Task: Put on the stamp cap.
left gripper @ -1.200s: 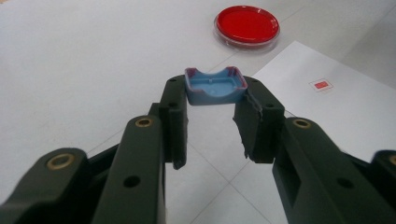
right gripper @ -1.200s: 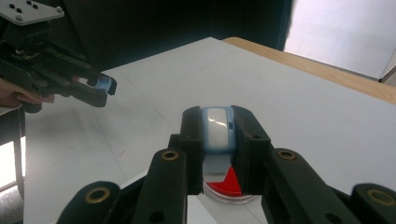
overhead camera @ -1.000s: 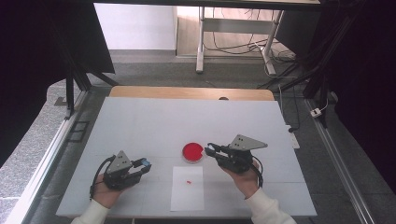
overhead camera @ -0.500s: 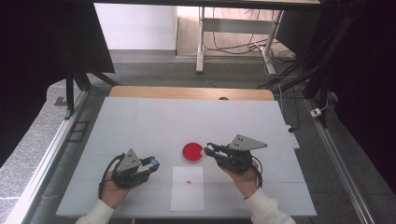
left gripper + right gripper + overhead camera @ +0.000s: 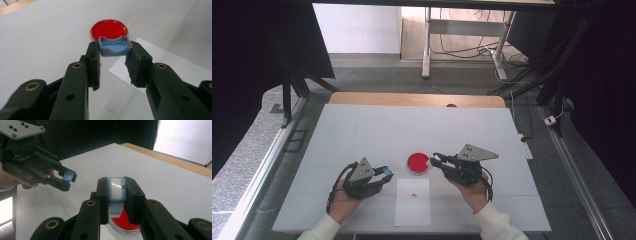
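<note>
Left gripper clamps a blue cap; right gripper clamps the blue stamp body — both just near of the red dish. Align squarely, press gently.

Grey floor, black curtains, white table w/ wood edge

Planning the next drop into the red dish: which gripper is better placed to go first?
Right, probably. The right gripper holds its blue piece at the red dish's edge. The left gripper holds a blue cap farther off, beside the white paper.
</note>
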Tool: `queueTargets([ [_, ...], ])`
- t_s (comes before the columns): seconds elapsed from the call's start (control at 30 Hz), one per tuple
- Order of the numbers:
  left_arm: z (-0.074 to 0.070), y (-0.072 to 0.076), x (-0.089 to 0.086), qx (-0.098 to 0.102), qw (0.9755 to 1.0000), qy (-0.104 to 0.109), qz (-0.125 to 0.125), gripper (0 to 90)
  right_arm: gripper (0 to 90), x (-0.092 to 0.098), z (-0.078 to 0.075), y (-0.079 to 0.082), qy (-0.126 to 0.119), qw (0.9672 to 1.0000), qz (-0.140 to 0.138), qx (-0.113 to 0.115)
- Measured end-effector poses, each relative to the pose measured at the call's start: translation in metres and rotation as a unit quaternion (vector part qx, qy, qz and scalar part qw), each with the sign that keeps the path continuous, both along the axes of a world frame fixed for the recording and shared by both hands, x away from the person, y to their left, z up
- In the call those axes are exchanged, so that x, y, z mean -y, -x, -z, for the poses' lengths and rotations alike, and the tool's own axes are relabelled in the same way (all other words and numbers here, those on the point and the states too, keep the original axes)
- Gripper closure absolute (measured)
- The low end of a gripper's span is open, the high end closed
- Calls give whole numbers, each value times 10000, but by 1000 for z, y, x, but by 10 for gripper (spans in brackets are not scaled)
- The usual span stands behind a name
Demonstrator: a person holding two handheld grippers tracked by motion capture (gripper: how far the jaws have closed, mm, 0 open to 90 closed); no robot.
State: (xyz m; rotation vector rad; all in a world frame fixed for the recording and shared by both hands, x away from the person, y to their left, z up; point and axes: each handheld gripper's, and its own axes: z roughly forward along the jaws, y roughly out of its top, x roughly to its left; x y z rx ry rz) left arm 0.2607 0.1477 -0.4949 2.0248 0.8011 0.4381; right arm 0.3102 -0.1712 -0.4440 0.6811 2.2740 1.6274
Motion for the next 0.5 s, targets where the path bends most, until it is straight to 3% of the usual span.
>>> queueTargets([
  [0.5, -1, -9, 22, 5, 9997, -60, 221, 649, 746, -1, -1, 0, -39, 10000, -5, -7],
])
